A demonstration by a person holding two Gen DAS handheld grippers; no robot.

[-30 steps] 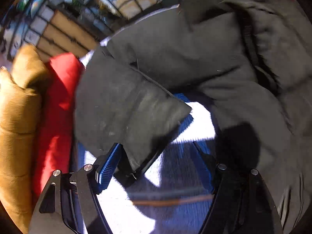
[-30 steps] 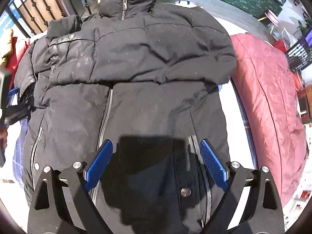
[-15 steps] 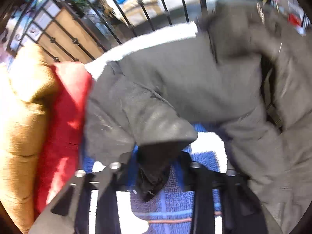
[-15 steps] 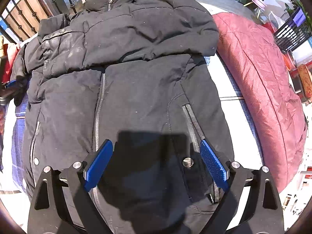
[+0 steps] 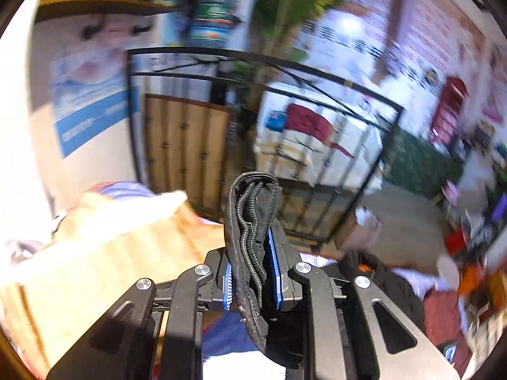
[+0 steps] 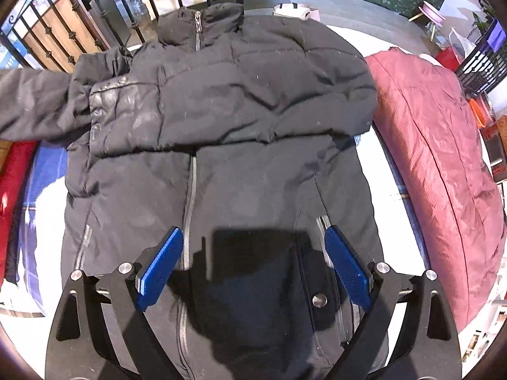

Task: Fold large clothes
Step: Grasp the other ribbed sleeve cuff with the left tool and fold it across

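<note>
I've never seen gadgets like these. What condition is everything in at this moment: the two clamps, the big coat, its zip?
Left gripper: shut on the ribbed black sleeve cuff.
Right gripper: open, empty, above the coat.
Black puffer jacket: front up, one sleeve folded across the chest.
Grey front zipper: closed.
Maroon corduroy cushion: beside the jacket.

Room behind the sleeve cuff [image 5: 253, 237] motion-blurred, jacket [image 6: 221, 158] hem hidden by gripper frame, left sleeve apparently cut off by edge

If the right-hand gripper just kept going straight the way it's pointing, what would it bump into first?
Most likely the black jacket. The right gripper hangs open above its lower front, fingers either side of the zipper area, and nothing shows between them and the fabric. How far off the fabric lies is hard to judge.
</note>
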